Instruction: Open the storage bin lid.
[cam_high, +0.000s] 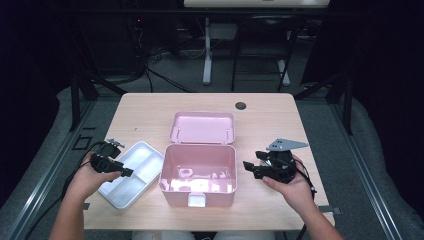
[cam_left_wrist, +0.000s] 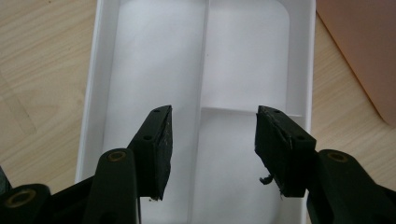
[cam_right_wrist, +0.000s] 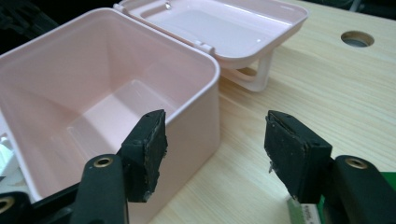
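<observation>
Left gripper (cam_high: 121, 171) sits over the white divided tray (cam_high: 131, 172), jaws spread with nothing between them — in the left gripper view the pads (cam_left_wrist: 159, 144) straddle the tray's long divider (cam_left_wrist: 201, 84), with a short cross divider running off it toward 3 o'clock. Tray lies flat on the table (cam_high: 150, 107), just beside the pink storage box (cam_high: 198, 172) at the box's 9 o'clock, long axis slanted roughly 1 to 7 o'clock in the high view. Left hand (cam_high: 87, 180) is plainly the nearer one to the tray; the tray looks empty. Right gripper (cam_high: 248, 167) is at the box's 3 o'clock, jaws also spread and holding nothing, tips pointing toward 9 o'clock at the box wall; in the right gripper view the near box corner (cam_right_wrist: 205, 93) lies between the jaws but neither pad looks pressed on it. Box is open, lid (cam_high: 202, 126) hinged back flat at 12 o'clock, carry handle (cam_right_wrist: 254, 74) propping it off the table; latch tab (cam_high: 196, 200) faces 6 o'clock. Some small pale items lie on the box floor near the front wall, too blurred to name. My read: next move probably pairs tray and box, so what matters is that the tray is left of the box and slanted — it would need squaring up with the opening before it could drop in. Nothing stands between them; a cable port (cam_high: 241, 105) in the table at 12 o'clock is well clear.
</observation>
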